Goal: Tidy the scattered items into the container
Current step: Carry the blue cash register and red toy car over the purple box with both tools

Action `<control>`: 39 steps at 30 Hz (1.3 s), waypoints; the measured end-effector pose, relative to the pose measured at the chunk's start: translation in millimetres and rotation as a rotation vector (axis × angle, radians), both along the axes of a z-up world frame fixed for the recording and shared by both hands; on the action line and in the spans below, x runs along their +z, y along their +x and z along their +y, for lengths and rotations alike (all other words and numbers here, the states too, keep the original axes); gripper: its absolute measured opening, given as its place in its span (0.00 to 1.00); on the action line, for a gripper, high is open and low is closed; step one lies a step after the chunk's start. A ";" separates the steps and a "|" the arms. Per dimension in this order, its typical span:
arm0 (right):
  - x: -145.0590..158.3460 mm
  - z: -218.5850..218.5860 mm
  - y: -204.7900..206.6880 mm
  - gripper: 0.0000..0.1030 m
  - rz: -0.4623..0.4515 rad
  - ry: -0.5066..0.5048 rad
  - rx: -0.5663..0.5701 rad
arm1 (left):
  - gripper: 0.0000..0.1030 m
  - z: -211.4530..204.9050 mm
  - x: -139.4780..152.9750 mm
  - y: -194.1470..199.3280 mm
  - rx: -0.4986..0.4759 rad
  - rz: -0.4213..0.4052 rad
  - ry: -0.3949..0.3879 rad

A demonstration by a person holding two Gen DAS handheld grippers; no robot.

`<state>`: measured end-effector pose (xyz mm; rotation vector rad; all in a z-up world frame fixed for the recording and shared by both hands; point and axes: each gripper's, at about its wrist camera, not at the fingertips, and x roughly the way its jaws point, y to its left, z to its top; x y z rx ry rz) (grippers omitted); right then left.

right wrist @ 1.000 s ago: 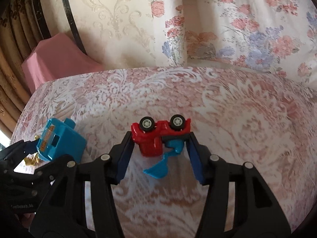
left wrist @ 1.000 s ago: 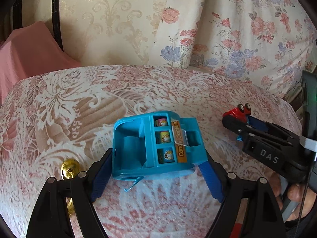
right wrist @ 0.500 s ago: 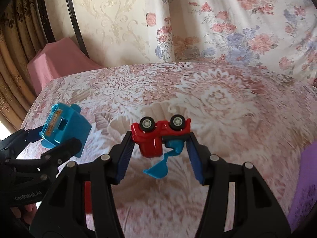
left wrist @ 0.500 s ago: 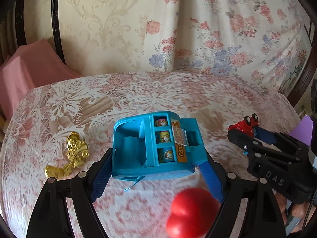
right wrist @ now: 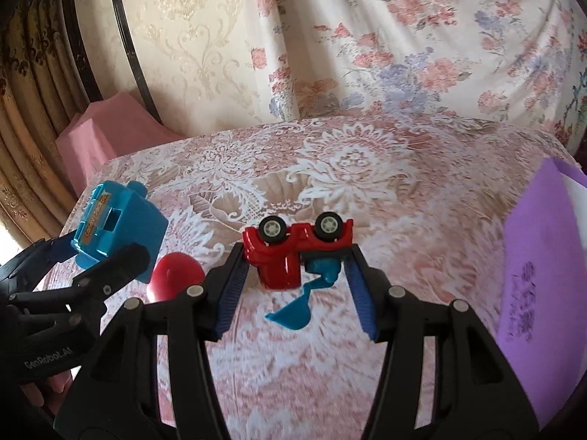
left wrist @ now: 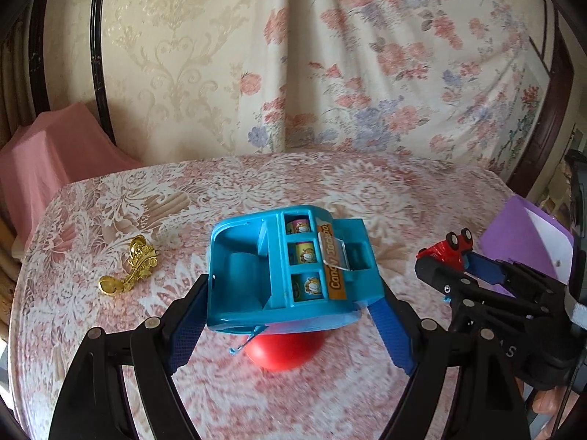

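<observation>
My left gripper (left wrist: 290, 293) is shut on a blue toy slot machine (left wrist: 290, 267) and holds it above the table. It also shows in the right wrist view (right wrist: 113, 227). My right gripper (right wrist: 297, 256) is shut on a red toy digger (right wrist: 293, 249), upside down, wheels up, its blue scoop (right wrist: 293, 315) hanging. The digger also shows in the left wrist view (left wrist: 449, 247). A purple container (right wrist: 543, 256) stands at the table's right edge, also in the left wrist view (left wrist: 524, 234).
A red ball (left wrist: 286, 348) lies on the lace tablecloth (left wrist: 330, 190) under the slot machine, also in the right wrist view (right wrist: 176, 275). A gold ornament (left wrist: 132, 264) lies at the left. Floral curtains hang behind; a pink-draped object (left wrist: 44, 157) stands back left.
Both grippers have pulled back and risen with their toys. The red ball, the gold ornament and the purple container have come into view.
</observation>
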<state>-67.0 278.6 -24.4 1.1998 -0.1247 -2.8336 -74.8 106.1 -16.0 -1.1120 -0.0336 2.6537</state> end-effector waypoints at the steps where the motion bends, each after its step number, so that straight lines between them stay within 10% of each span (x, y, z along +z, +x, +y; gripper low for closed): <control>1: 2.5 2.0 5.2 0.55 0.004 0.004 -0.005 | 0.80 1.7 2.2 5.0 -0.005 0.004 0.002; 39: 48.5 43.1 79.4 0.55 0.055 0.006 -0.093 | 0.81 54.1 47.5 68.0 -0.116 0.086 0.014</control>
